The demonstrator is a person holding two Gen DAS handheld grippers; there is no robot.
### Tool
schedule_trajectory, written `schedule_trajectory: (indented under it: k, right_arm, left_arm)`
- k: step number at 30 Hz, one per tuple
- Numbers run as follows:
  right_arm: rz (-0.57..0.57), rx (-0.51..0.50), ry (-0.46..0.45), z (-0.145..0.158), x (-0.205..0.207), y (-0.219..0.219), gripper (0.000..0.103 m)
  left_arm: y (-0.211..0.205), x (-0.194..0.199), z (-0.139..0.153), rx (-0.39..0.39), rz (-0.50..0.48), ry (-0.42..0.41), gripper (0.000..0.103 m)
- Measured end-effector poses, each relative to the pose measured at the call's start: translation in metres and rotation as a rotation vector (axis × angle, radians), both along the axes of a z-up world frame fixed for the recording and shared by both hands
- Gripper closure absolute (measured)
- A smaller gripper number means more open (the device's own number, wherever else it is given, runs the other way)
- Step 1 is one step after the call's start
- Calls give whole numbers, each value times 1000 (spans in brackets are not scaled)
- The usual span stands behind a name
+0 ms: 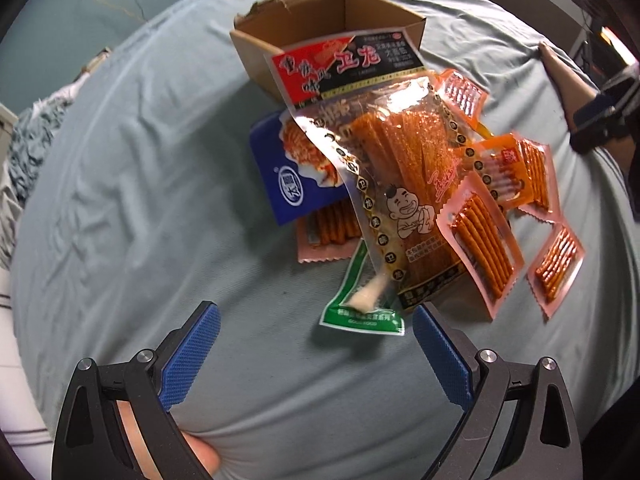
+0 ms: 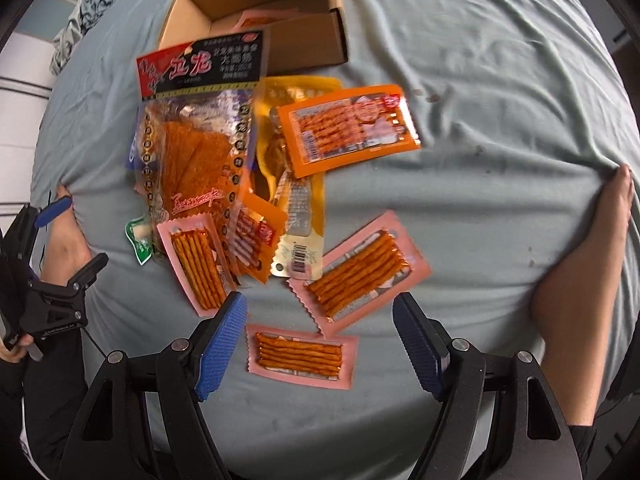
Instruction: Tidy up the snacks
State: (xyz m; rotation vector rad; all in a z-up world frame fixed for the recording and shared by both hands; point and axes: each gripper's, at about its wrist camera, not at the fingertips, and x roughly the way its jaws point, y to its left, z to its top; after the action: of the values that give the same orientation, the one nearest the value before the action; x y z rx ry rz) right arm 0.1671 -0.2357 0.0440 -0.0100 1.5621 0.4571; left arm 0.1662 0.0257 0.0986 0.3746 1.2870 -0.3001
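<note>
You are hovering both grippers over the snack pile — right gripper (image 2: 318, 346) gaping, empty, straddling the small pink packet (image 2: 301, 356); left gripper (image 1: 316, 354) also released. Cardboard box (image 2: 280, 28) sitting at twelve o'clock. Next — lowering, pinching that packet.

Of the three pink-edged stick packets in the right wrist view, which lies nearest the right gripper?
The lowest pink packet, lying flat crosswise between the open right gripper fingers. The other two sit farther up: one angled, one overlapping the pile.
</note>
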Motion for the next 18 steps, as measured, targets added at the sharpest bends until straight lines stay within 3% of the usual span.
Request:
schedule_trajectory:
  k: [6,12,13,18]
  right_arm:
    - [31,-15,-1,-25,8,18,28]
    - [118,-58,-3,-42,7,45,31]
    - [139,-57,-4,-44,6,49,34]
    - [223,-97,5,-56,1,66,78]
  left_arm:
    - [3,6,-10,-11,35,44,5]
    - [-9,4,-12,-49,0,75,5]
    - [-12,3,-12,-62,-8,84,5]
    - [-41,-10,-15,-104,-125,132,5]
